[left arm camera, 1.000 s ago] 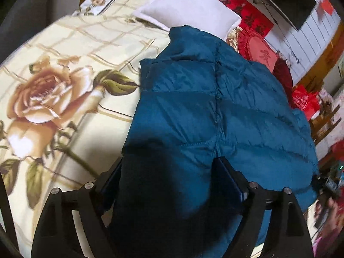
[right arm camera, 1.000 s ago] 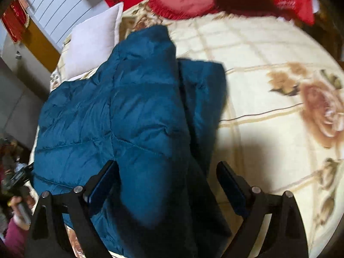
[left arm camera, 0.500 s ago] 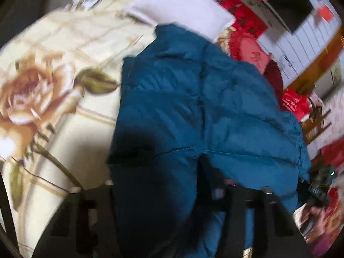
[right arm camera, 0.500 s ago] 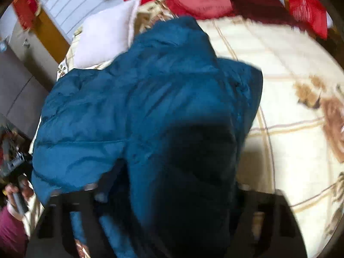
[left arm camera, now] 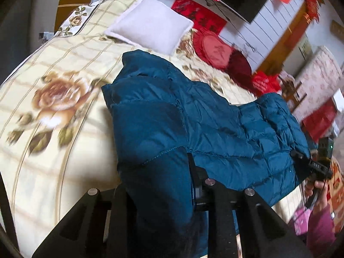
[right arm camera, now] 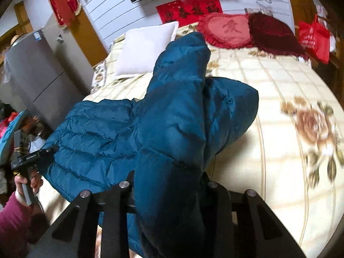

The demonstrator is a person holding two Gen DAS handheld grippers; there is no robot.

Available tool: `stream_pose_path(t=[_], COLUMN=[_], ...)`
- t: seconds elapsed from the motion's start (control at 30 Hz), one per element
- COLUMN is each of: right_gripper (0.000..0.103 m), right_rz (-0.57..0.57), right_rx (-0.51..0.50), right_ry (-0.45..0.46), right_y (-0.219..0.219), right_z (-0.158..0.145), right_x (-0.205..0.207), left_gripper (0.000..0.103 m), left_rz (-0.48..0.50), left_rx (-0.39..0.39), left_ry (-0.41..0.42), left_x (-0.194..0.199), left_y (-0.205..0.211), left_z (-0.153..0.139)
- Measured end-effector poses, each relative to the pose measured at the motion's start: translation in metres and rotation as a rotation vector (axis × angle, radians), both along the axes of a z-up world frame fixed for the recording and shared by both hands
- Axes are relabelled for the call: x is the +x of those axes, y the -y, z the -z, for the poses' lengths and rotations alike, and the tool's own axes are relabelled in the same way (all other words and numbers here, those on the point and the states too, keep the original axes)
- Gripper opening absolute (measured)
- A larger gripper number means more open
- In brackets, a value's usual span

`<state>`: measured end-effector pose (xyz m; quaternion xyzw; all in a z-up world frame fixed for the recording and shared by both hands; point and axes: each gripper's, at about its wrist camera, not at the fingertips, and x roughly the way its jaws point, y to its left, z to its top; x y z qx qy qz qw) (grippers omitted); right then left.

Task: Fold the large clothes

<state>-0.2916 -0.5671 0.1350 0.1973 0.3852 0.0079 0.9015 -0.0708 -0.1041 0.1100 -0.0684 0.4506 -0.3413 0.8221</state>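
Observation:
A teal quilted down jacket (left arm camera: 215, 129) lies on a cream bedspread with rose prints (left arm camera: 53, 99). My left gripper (left arm camera: 159, 182) is shut on a thick fold of the jacket's near edge and lifts it. My right gripper (right arm camera: 169, 180) is shut on another fold of the same jacket (right arm camera: 176, 116), which drapes over its fingers and hides the tips. The jacket's far end still rests on the bed (right arm camera: 290, 81). The other gripper shows at the jacket's far edge in each view: the right one (left arm camera: 311, 163) and the left one (right arm camera: 32, 157).
A white pillow (left arm camera: 150, 23) lies at the head of the bed, with a red heart cushion (left arm camera: 215, 49) and a dark red cushion (right arm camera: 273, 34) beside it. A red bag (right arm camera: 314, 36) and a grey fridge (right arm camera: 36, 68) flank the bed.
Both grippers have closed on the jacket's near edge and raised it. The cameras have tilted up, so the wall and pillows show more.

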Motion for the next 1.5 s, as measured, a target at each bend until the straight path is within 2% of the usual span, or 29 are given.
stream_pose_path(t=[0.07,0.17,0.23,0.3,0.37,0.47,0.57,0.67,0.8,0.87,1.0,1.13,1.33,1.5], right_gripper=[0.035,0.048,0.069,0.078,0.078,0.078,0.078,0.079,0.081,0.085,0.088,0.091,0.091,0.092], right_rz=[0.006,0.074,0.143,0.179,0.212,0.244,0.250,0.232,0.189,0.169,0.136,0.100,0.107,0.138], right_rx=[0.007,0.010,-0.018,-0.009,-0.014,-0.107,-0.195,-0.220,-0.252,-0.274,-0.333,-0.330,-0.324,-0.320], right_ry=[-0.030,-0.109,-0.189,-0.219,-0.210,-0.195,-0.156,-0.099,-0.038,-0.025,0.019,0.026,0.031,0.034], right_y=[-0.007,-0.007,-0.004,-0.004,-0.007,-0.020,-0.033,-0.052,-0.086,-0.106,-0.153,-0.192,-0.216,-0.219], right_z=[0.011,0.042,0.070,0.090,0.086,0.060,0.033,0.011,-0.004,-0.006,-0.007,0.006,0.019,0.022], right_x=[-0.029,-0.048,-0.047,-0.046,-0.052,-0.067,-0.082,-0.098,-0.113,-0.109,-0.112,-0.105,-0.097,-0.094], left_gripper=[0.037,0.044,0.053,0.061,0.061,0.061,0.061,0.061,0.061,0.061,0.061,0.061,0.061,0.061], left_rz=[0.012,-0.005,-0.019,-0.054,-0.089,-0.152,-0.216,-0.233,-0.244,-0.239,-0.230,-0.214,-0.197,-0.182], left_rx=[0.023,0.113,0.190,0.215,0.219,0.238,0.272,0.282,0.273,0.244,0.235,0.229,0.241,0.247], left_ry=[-0.019,0.004,0.019,0.029,0.038,0.067,0.176,0.256,0.308,0.321,0.330,0.336,0.328,0.324], left_x=[-0.018,-0.035,-0.042,-0.044,-0.050,-0.066,-0.091,-0.111,-0.132,-0.145,-0.163,-0.176,-0.190,-0.196], left_y=[-0.008,-0.012,-0.008,-0.006,-0.011,-0.018,-0.026,-0.025,-0.014,-0.004,0.016,0.034,0.051,0.060], left_z=[0.006,0.026,0.042,0.052,0.049,0.033,0.012,-0.001,-0.012,-0.014,-0.013,-0.010,-0.001,0.005])
